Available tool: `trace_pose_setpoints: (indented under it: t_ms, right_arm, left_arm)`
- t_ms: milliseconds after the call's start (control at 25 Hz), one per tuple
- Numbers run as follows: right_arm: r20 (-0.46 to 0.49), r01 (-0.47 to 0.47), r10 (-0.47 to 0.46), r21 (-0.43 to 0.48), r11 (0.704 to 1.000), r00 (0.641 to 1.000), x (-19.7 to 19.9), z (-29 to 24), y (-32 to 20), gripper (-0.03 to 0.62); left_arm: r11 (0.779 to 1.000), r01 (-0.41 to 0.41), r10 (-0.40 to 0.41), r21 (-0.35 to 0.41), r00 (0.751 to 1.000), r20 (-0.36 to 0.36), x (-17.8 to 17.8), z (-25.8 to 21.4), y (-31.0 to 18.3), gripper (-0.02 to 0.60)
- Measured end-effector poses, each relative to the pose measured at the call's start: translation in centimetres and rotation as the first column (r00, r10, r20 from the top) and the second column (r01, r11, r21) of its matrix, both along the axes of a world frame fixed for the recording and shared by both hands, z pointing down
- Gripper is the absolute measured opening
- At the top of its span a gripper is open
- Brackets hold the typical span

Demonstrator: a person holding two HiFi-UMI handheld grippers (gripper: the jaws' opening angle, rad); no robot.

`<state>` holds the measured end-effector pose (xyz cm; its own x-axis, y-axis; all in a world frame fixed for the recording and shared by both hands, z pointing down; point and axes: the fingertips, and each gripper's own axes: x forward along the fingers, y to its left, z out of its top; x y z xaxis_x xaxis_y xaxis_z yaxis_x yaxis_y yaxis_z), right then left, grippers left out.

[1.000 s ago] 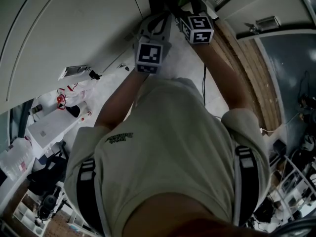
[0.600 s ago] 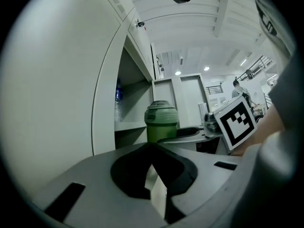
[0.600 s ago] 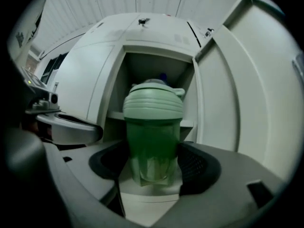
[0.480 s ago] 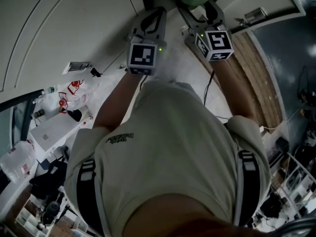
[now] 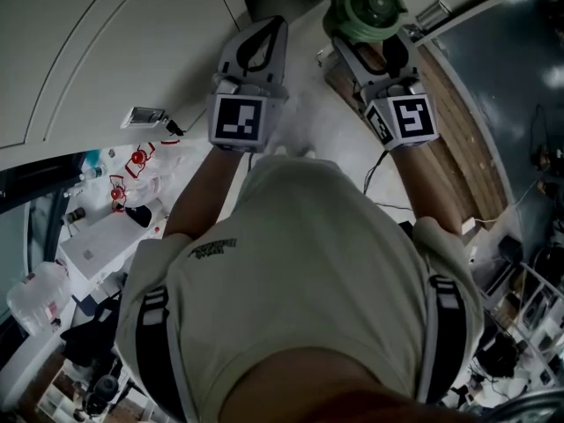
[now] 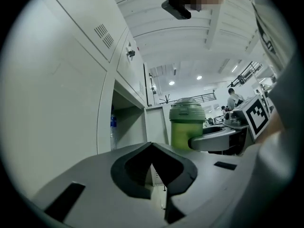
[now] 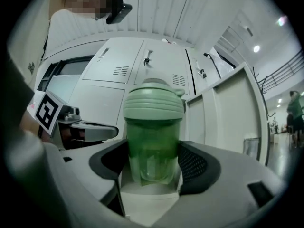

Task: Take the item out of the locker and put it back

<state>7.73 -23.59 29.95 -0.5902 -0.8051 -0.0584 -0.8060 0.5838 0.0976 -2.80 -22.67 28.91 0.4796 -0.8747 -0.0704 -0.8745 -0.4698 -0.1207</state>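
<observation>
A translucent green cup with a pale green screw lid (image 7: 153, 127) stands upright between the pads of my right gripper (image 7: 153, 160), which is shut on its body. From the head view I look down on the lid (image 5: 368, 5), ahead of the right gripper (image 5: 370, 26) and in front of the lockers. My left gripper (image 5: 264, 29) is level beside it on the left, jaws closed tip to tip with nothing in them (image 6: 152, 148). The left gripper view shows the cup (image 6: 186, 122) to the right and an open locker compartment (image 6: 127, 120) to the left.
A clear water bottle (image 6: 113, 129) stands inside the open compartment. The open locker door (image 7: 228, 113) sticks out at the cup's right. Closed locker doors (image 5: 106, 42) fill the left. A cluttered white table (image 5: 97, 236) is at the lower left, with cables and gear (image 5: 529, 298) at the right.
Both grippers have drawn back from the lockers toward me. The right one has shifted right with the cup, whose lid now shows fully. The left gripper stays closed.
</observation>
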Motion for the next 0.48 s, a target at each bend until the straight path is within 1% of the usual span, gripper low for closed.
trace_pose_setpoints:
  t_ms: [120, 240, 320, 480]
  right_arm:
    - [-0.007, -0.013, 0.013, -0.004, 1.000, 1.000, 0.6, 0.3, 1.8, 0.334]
    - [-0.028, -0.016, 0.015, -0.015, 1.000, 0.999, 1.2, 1.2, 3.4, 0.334]
    - [-0.018, -0.024, 0.024, -0.033, 0.999, 1.000, 1.6, 1.6, 4.3, 0.334]
    - [0.011, -0.015, 0.016, -0.014, 1.000, 1.000, 1.2, 1.4, 5.7, 0.334]
  left_arm:
    - [1.000, -0.007, 0.007, 0.013, 1.000, 0.023, -0.2, -0.1, 0.8, 0.015]
    - [1.000, -0.010, 0.010, 0.007, 1.000, 0.027, -0.3, 0.0, 1.6, 0.015]
    - [1.000, -0.015, 0.015, 0.003, 1.000, 0.024, -0.2, 0.1, 2.2, 0.015]
    - [1.000, -0.028, 0.028, -0.005, 1.000, -0.002, -0.3, 1.0, 3.5, 0.015]
